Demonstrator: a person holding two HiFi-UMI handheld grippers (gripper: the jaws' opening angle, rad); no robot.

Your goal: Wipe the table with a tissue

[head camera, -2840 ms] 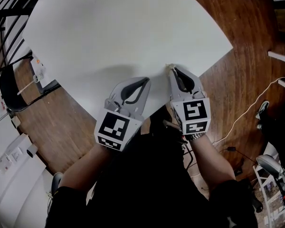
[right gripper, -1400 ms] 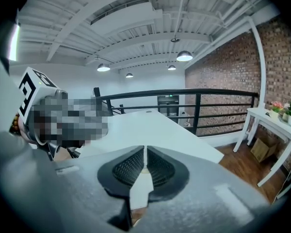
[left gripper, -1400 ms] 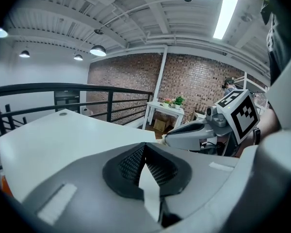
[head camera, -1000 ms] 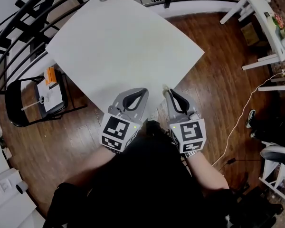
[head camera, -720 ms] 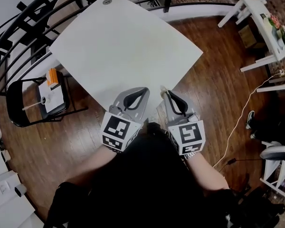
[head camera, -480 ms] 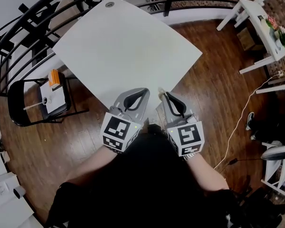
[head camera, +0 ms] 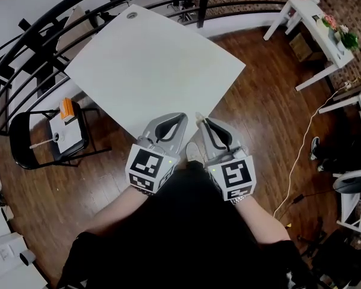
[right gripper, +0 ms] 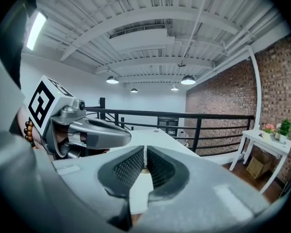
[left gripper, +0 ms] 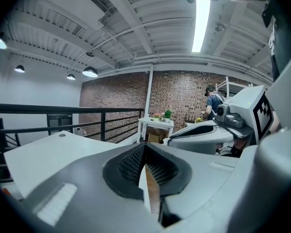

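Head view looks steeply down on a white worktop [head camera: 150, 65] standing on a wooden floor [head camera: 265, 113], with a black railing [head camera: 48, 17] curving round its far side. The person stands at the near edge and holds both grippers side by side, close together but apart, their tips at that edge.

The left gripper [head camera: 181, 116] has its fingers [left gripper: 131, 161] closed together at the tips and nothing held between them; through the narrow slit below the tips the left gripper view shows only a strip of worktop edge and floor. That view looks level across the worktop [left gripper: 53, 149] to a brick wall [left gripper: 174, 96], where a person [left gripper: 214, 103] stands far off.

The right gripper [head camera: 200, 120] is clamped on the tissue [head camera: 198, 115] – a small pale scrap that pokes out at the very tip. In the right gripper view the tissue [right gripper: 145, 170] shows as a tiny tan wad pinched between the ribbed fingers [right gripper: 128, 166], with the worktop [right gripper: 157, 136] beyond.

To the left of the worktop stands a black chair [head camera: 24, 143] with a few small items on its seat – one of them orange [head camera: 67, 108]. A white side table [head camera: 307, 11] stands at the far right
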